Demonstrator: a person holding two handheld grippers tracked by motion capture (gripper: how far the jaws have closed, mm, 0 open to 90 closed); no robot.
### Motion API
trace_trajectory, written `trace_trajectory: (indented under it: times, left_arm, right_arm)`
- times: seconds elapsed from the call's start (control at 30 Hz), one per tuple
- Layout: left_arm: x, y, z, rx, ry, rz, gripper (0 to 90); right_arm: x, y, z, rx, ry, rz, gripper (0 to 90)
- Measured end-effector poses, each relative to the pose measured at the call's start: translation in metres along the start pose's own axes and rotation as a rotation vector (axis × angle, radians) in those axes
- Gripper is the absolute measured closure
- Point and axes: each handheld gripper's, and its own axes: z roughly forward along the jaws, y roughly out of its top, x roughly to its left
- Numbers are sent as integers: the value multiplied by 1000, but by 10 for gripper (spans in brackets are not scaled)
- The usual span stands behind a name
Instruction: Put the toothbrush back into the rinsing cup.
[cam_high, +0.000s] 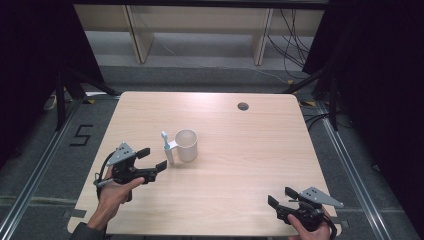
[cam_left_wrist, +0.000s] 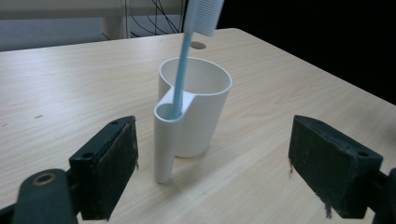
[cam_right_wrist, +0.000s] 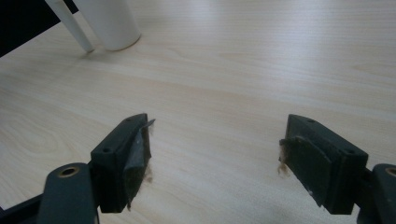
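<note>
Two open grippers, one cup with a toothbrush

Lower left of the high view, we hold the left gripper (cam_high: 153, 159), jaws spread wide with nothing between them, just beside the white cup (cam_high: 187, 145). Centre left on the table (cam_high: 250, 150), the cup's side tube holds a blue toothbrush (cam_high: 165, 141) standing upright, bristles up. Lower right, our right gripper (cam_high: 281, 197) rests well apart from the cup, jaws equally wide and empty.
</note>
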Motion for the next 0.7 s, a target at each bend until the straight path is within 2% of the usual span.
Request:
trace_trajectory:
  times: [0.17,0.57,0.7]
  left_arm:
    - [-6,-1,-6,12,-15,-3,151]
    - [-21,-7,-19,23,-55,28,151]
    - [-27,-12,-23,43,-60,48,152]
  right_arm:
    - [1,0,-1,8,-4,2,240]
    - [1,0,-1,9,2,1,240]
    - [1,0,-1,9,1,1,240]
